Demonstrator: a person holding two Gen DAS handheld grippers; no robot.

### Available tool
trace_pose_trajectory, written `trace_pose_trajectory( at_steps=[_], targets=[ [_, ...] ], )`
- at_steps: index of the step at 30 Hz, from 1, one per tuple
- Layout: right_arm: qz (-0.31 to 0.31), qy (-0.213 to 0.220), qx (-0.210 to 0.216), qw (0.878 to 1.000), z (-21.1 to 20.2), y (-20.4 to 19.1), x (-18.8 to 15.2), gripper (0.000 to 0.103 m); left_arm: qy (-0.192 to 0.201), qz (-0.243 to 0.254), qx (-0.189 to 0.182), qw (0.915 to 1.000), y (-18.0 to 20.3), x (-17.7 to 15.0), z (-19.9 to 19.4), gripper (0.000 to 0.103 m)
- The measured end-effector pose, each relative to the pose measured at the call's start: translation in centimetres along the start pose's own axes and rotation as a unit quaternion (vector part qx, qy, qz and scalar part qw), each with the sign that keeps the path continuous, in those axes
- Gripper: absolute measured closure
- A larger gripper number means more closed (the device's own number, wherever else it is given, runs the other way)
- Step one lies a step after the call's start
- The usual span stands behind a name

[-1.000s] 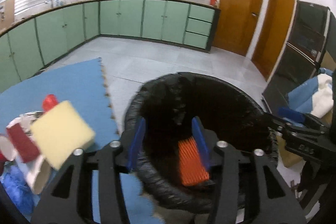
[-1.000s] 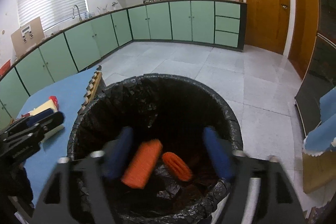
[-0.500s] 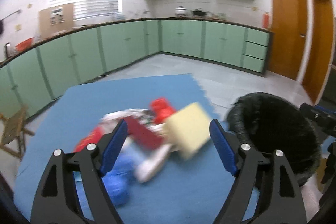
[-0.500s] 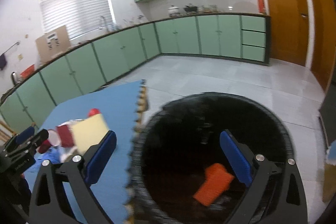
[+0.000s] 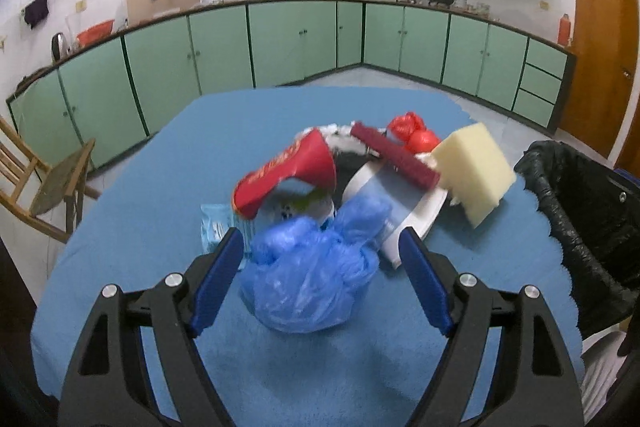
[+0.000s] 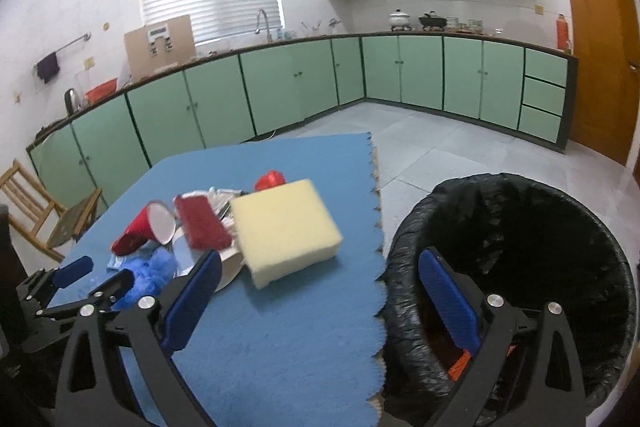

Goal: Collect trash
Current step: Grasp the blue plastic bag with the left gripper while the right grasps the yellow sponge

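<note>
A heap of trash lies on the blue mat (image 5: 140, 207). In it are a crumpled blue plastic bag (image 5: 316, 275), a red cup (image 5: 288, 171) on its side, a dark red block (image 5: 396, 155), a white plate (image 5: 400, 211), a red bag (image 5: 412, 133) and a yellow sponge (image 5: 472, 171). My left gripper (image 5: 322, 255) is open, its pads on either side of the blue bag without pressing it. My right gripper (image 6: 320, 259) is open and empty, above the mat's edge between the yellow sponge (image 6: 284, 231) and the black-lined bin (image 6: 520, 247). An orange piece (image 6: 460, 369) lies inside the bin.
The bin (image 5: 580, 211) stands off the mat's right edge on the tiled floor. A wooden chair (image 5: 44, 183) is at the left. Green cabinets (image 6: 400, 75) line the far walls, and a wooden door (image 6: 600, 47) is at the right.
Both grippers swung left, away from the bin and towards the trash heap. The orange pieces they had over the bin are gone from their jaws, which now stand wider.
</note>
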State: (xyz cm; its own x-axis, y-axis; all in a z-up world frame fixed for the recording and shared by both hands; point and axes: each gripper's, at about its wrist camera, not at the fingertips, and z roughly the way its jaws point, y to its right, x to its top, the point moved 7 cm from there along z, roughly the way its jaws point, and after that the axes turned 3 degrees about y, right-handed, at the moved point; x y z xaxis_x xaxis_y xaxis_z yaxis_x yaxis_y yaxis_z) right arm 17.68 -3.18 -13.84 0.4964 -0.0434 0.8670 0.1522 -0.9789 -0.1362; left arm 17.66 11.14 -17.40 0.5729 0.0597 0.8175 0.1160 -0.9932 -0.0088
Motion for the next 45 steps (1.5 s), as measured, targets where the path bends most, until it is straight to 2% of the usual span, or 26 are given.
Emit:
trace_pose_trajectory(
  at_steps=[7,9,11,12,16,20,30,36,45],
  targets=[
    [-0.004,-0.011,0.0,1.0,0.7,-0.5,-0.9,0.006,-0.023,0.001,0.008,0.9997,-0.3,-1.6,1.8,0.034],
    [-0.004,-0.013,-0.001,1.0,0.8,-0.5,-1.1,0.006,-0.032,0.001,0.007,0.9994,-0.4,-2.2,2.3,0.039],
    [-0.006,-0.016,-0.001,1.0,0.8,-0.5,-1.2,0.006,-0.04,0.001,0.004,0.9992,-0.1,-2.6,2.6,0.051],
    [-0.008,-0.017,-0.001,1.0,0.9,-0.5,-1.3,0.006,-0.04,0.003,0.006,0.9992,0.0,-2.7,2.7,0.053],
    [-0.014,-0.018,-0.001,1.0,0.9,-0.7,-1.3,0.006,-0.032,0.002,0.006,0.9995,-0.1,-2.6,2.2,0.072],
    [-0.015,-0.015,0.001,1.0,1.0,-0.8,-1.2,0.006,-0.021,-0.003,-0.003,0.9998,-0.2,-2.2,1.2,0.08],
    [-0.022,-0.006,0.01,1.0,1.8,-1.1,0.3,0.006,0.045,-0.004,-0.041,0.9981,1.4,1.3,-2.7,0.081],
    [-0.031,-0.008,0.025,0.999,3.4,-1.7,1.2,0.006,0.056,-0.02,-0.031,0.9978,0.4,3.3,-1.2,0.081],
    [-0.039,-0.044,0.05,0.997,7.7,-3.0,1.2,0.006,0.07,-0.015,-0.02,0.9973,0.0,4.9,0.5,0.081]
  ],
)
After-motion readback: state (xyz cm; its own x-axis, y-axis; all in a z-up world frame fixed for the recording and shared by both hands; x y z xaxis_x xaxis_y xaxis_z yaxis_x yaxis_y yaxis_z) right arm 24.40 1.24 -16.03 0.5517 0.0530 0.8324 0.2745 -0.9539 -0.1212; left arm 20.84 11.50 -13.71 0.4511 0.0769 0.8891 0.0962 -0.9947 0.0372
